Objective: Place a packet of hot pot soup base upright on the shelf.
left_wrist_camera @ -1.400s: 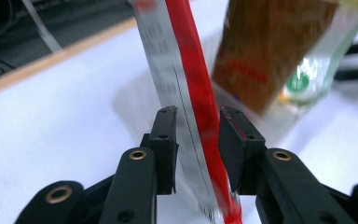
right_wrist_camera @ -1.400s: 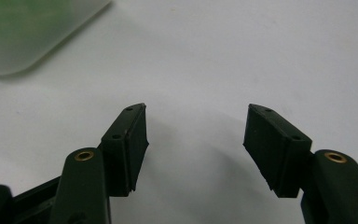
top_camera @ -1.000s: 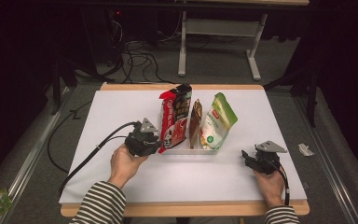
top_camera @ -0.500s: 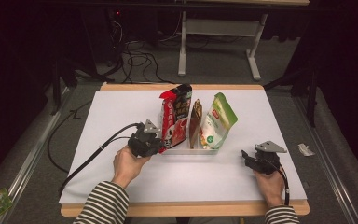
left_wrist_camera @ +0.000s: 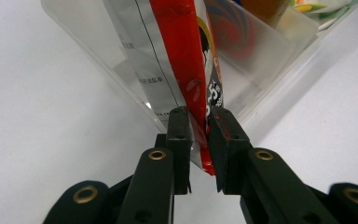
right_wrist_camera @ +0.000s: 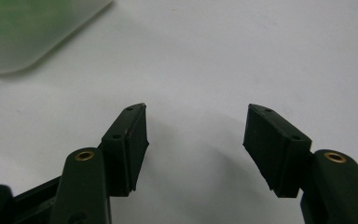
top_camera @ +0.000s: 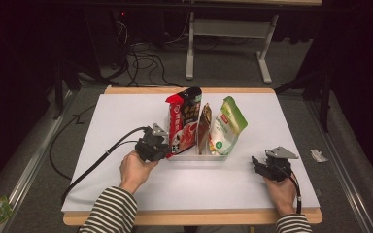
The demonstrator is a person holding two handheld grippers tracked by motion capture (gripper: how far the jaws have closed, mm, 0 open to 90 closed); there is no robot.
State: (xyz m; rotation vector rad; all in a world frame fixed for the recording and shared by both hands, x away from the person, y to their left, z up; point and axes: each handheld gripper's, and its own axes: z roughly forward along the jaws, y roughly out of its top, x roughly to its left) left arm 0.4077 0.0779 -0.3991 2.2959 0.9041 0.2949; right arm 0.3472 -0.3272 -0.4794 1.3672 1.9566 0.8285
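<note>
The left gripper (left_wrist_camera: 198,135) has just been closing its jaws, and they now pinch the lower edge of the red and black foil snack pouch (top_camera: 183,119) that stands at the left end of the clear plastic divided bin (top_camera: 194,156), in the middle of the white table (top_camera: 126,111). In the left gripper view the pads sit on either side of that pouch's red seam, and the grip looks thin to me: only the edge is caught.

If the person pulls from here, I would worry the slick foil slides out of the pads, or the pouch snags on the bin wall and drags the light bin across the table. That could tip its neighbours over.

The bin holds three packets, each in its own slot: the red and black one on the left, a slim brown pouch (top_camera: 204,127) in the middle, and a green and white bag (top_camera: 226,128) on the right, leaning outward.

The right gripper (right_wrist_camera: 193,128) rests on the table well apart from the bin, jaws wide with nothing between them.
</note>
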